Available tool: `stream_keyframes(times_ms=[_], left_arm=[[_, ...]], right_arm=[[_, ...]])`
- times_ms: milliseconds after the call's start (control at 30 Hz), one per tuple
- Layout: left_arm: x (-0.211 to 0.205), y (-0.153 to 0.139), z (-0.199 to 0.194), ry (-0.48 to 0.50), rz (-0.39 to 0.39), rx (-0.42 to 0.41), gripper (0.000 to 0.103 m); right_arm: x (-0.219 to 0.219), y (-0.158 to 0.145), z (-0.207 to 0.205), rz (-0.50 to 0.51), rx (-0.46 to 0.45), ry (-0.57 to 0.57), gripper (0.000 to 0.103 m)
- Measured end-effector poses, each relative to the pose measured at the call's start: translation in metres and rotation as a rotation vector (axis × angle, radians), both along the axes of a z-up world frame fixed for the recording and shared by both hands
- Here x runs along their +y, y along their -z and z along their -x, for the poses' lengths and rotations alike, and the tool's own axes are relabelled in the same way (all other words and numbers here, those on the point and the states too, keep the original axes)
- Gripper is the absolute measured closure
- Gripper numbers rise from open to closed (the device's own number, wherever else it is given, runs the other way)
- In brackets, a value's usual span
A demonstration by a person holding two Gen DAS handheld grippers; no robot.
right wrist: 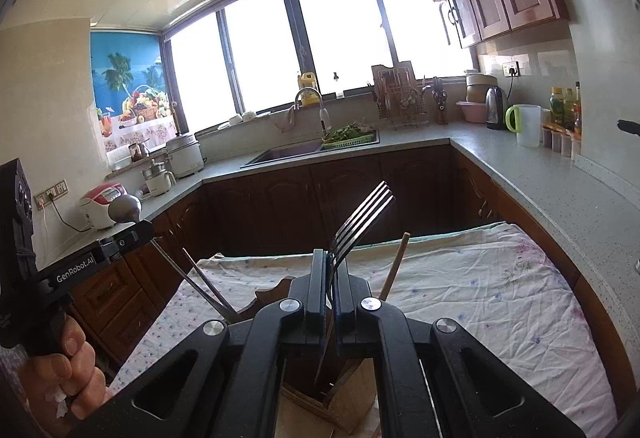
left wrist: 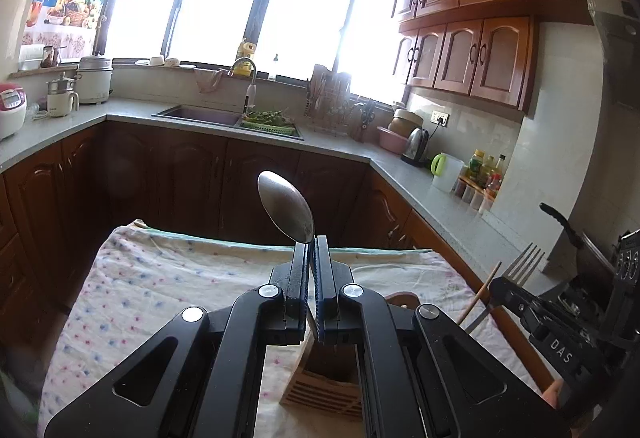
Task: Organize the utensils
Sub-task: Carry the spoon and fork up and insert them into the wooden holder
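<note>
Left tool point(left wrist: 311, 244) clamps steel spoon point(left wrist: 286, 207) neck, bowl up; right tool point(right wrist: 330, 258) clamps steel fork point(right wrist: 362, 222), tines up; both above slatted wooden utensil holder point(left wrist: 320, 394) on floral-cloth counter point(left wrist: 140, 278); right view alone shows wooden chopstick point(right wrist: 396, 264) beside fork; black tool bodies hide most of holder.

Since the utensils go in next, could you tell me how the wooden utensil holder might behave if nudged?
The wooden utensil holder looks light, so it may slide on the wrinkled tablecloth. It may tip, as the chopstick leans out above its rim.
</note>
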State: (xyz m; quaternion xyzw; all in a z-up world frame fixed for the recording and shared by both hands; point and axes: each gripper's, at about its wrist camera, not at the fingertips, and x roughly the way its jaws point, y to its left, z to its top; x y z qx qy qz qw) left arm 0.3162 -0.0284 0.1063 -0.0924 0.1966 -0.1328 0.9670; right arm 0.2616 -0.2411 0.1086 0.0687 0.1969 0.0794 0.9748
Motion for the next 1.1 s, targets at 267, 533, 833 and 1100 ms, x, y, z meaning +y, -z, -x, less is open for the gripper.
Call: stream_keyframes(times_ms=[267,533,833,1100], left_arm=[[-0.016,0.044,-0.015,0.03,-0.043,0.078,0.101],[-0.031,0.067,-0.013,0.099,-0.075,0.128,0.101],[-0.027,0.072,-0.014,0.098,-0.058,0.153,0.101],[-0.023,0.069,-0.015,0.104,-0.042,0.182,0.095]], right_arm=[[0.005,0.039,-0.015,-0.002,0.097,-0.033,0.101],[0.003,0.06,-0.023,-0.021,0.182,-0.054,0.1],[0.0,0.061,-0.023,-0.045,0.203,-0.06,0.095],[-0.005,0.057,-0.018,-0.064,0.198,-0.059,0.083]])
